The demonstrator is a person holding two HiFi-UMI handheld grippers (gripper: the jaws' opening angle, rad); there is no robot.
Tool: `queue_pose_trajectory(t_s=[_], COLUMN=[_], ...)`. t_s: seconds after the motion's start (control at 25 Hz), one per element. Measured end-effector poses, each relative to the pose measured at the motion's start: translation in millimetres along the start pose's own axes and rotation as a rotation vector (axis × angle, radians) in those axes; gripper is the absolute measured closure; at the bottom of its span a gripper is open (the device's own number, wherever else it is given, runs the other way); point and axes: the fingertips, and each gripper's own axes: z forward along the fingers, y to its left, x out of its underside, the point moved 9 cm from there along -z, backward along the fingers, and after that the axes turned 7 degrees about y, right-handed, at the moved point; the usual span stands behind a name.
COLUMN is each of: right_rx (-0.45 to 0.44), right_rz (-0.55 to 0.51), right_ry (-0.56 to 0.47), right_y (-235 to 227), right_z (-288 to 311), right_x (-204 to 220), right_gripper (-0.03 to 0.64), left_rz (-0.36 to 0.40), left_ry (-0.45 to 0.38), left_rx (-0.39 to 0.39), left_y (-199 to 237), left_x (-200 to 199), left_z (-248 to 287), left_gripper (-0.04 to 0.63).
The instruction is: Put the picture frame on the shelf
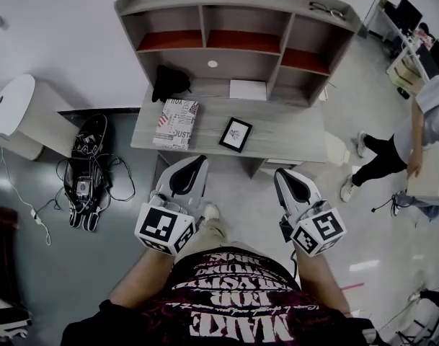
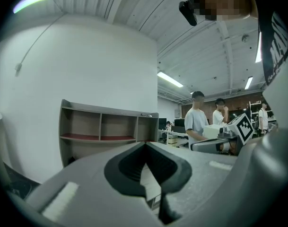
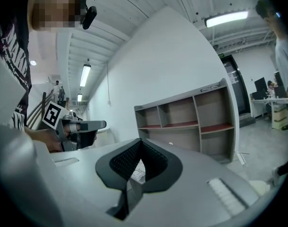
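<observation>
Head view: my left tongs [image 1: 194,161] and right tongs [image 1: 282,174] are both clenched on nothing and sit near the surface's [image 1: 291,139] front edge. The picture frame [image 1: 235,134] sits ahead, between them, apart from the shelf [image 1: 237,40] behind it. A book [image 1: 176,122] lies ahead of the left tongs, and there is bare surface ahead of the right.

The book [image 1: 176,123] shows "JUST"; the person's shirt [image 1: 237,305] reads "MAKE" upside down.
</observation>
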Motion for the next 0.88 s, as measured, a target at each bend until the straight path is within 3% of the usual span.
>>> queue_pose_trajectory(t_s=[0.48,0.88], right_rx=[0.045,0.044], right_rz=[0.017,0.026], right_ry=[-0.011,-0.007], right_y=[-26.3,-40.9], right_z=[26.2,46.0], right_x=[-16.5,-19.3], right_gripper=[0.591,0.591], left_rz=[-0.001,0.008], left_ry=[0.011,0.043], left_rx=[0.039,0.027], left_y=[30.7,45.0], left_x=[-13.3,-11.5], left_z=[43.6,60.8], left_gripper=[0.595,0.595])
